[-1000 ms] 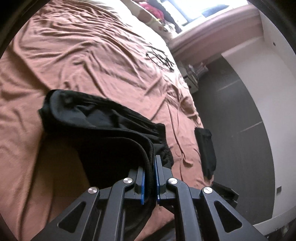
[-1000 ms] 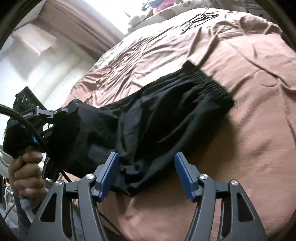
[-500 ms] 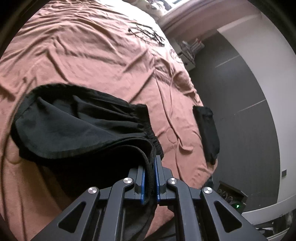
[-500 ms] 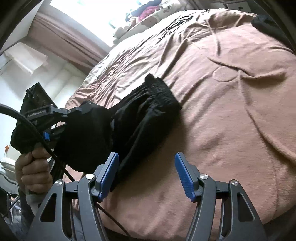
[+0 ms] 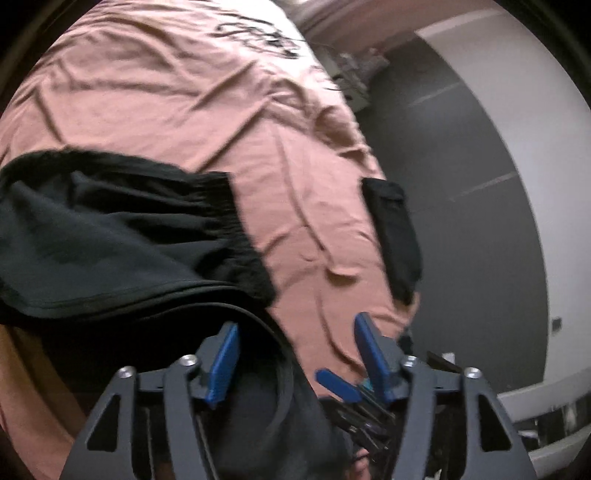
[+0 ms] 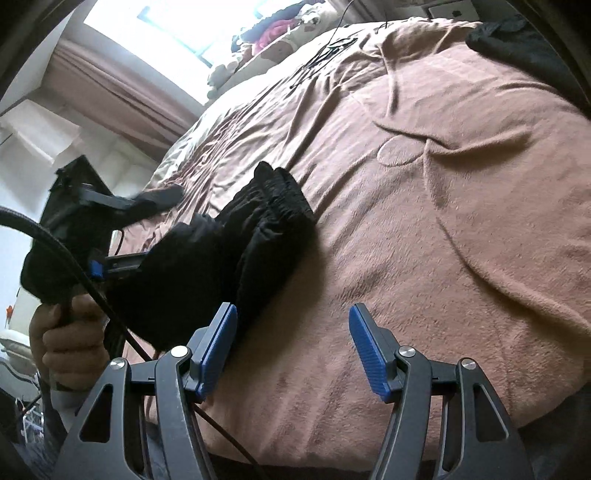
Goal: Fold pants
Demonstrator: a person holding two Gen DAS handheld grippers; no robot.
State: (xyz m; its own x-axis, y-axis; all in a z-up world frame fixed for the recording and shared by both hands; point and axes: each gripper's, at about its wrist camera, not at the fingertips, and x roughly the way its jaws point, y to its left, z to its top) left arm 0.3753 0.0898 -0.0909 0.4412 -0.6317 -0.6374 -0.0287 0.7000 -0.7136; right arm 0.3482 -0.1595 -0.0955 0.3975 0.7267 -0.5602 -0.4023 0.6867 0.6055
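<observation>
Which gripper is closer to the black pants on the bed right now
Left. The left gripper has just been opening, with the hem of the black pants draped between its fingers. The right gripper is open over bare bedspread, pants just beside its left finger.

Bed w/ brown blanket [image 6: 461, 221]; black pants [image 5: 110, 236] bunched on it, folded black garment [image 5: 395, 236] at edge.

Bed [image 6: 461, 229] in wrinkled pink-brown cover; bright window [image 6: 155, 26], brownish curtain [image 6: 110, 81]; dark grey floor [image 5: 461, 177], white wall [image 5: 528, 122].
</observation>
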